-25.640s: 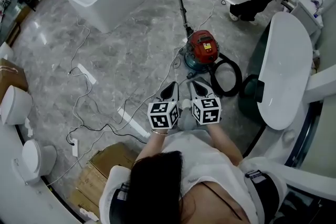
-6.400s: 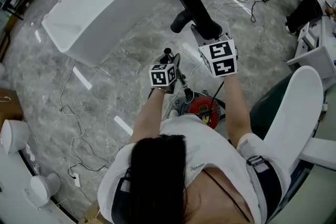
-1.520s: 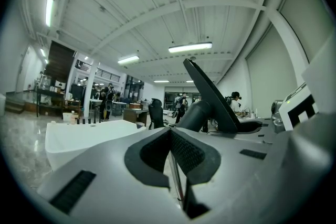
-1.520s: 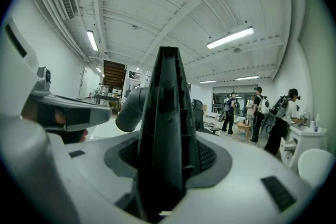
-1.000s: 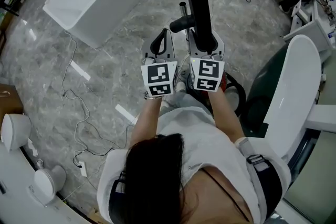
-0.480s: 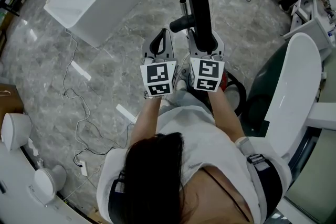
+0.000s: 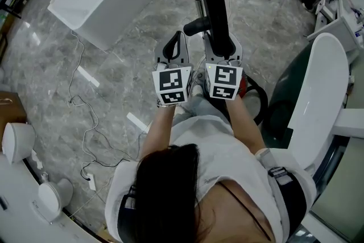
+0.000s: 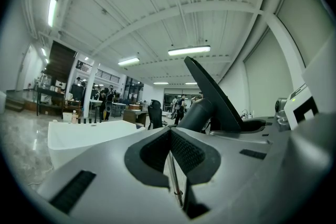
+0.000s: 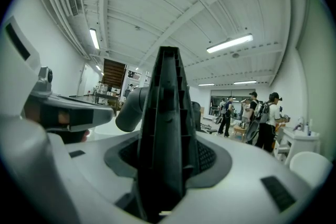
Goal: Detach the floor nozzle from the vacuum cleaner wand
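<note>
Gripping the floor nozzle (image 7: 215, 5) between wide-set jaws, the right gripper (image 9: 167, 162) held it with its long axis toward 12 o'clock. The neck (image 7: 194, 24) bent to 9 o'clock, nearer the left gripper (image 8: 170, 139), whose jaws were together. The wand (image 7: 197, 7) tip stood just beside the neck, at its 12 o'clock; whether they were joined was unclear.

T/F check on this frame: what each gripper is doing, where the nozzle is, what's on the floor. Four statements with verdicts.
1. The right gripper is clamped on the black floor nozzle. True.
2. A white power strip lies on the floor. True.
3. The left gripper has its jaws wide apart. False: they are together.
4. The floor nozzle lies flat on the floor. False: it is held up in the right gripper.
</note>
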The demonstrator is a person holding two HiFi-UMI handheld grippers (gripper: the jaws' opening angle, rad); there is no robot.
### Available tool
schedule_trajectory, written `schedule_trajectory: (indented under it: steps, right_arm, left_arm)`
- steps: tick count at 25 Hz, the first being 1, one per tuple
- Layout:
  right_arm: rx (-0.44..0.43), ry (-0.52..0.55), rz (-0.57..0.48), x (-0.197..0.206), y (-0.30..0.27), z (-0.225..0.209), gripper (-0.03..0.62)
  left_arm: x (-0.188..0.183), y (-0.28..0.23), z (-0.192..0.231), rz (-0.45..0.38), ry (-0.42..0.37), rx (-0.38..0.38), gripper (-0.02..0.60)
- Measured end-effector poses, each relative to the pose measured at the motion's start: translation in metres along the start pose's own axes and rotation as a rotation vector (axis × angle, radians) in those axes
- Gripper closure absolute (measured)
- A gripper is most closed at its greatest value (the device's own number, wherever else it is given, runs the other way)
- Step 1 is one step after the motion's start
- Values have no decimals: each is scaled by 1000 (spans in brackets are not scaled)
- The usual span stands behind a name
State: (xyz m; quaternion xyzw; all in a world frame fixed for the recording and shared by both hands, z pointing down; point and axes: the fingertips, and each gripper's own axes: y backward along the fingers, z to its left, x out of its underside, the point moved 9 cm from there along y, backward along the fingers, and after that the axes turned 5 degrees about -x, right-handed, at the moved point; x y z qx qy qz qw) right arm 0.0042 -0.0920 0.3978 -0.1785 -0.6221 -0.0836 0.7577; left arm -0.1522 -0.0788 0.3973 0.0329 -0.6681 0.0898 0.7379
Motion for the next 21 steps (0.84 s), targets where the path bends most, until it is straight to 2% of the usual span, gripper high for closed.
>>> schedule_trajectory:
  steps: [15,21]
  right_arm:
    - [-3,21,4,4,7,6,376]
    - [-6,20,14,7,7,5,376]
  left_arm:
    - [6,9,-1,14,-12,-8,577]
    - [9,7,-5,23,20,1,577]
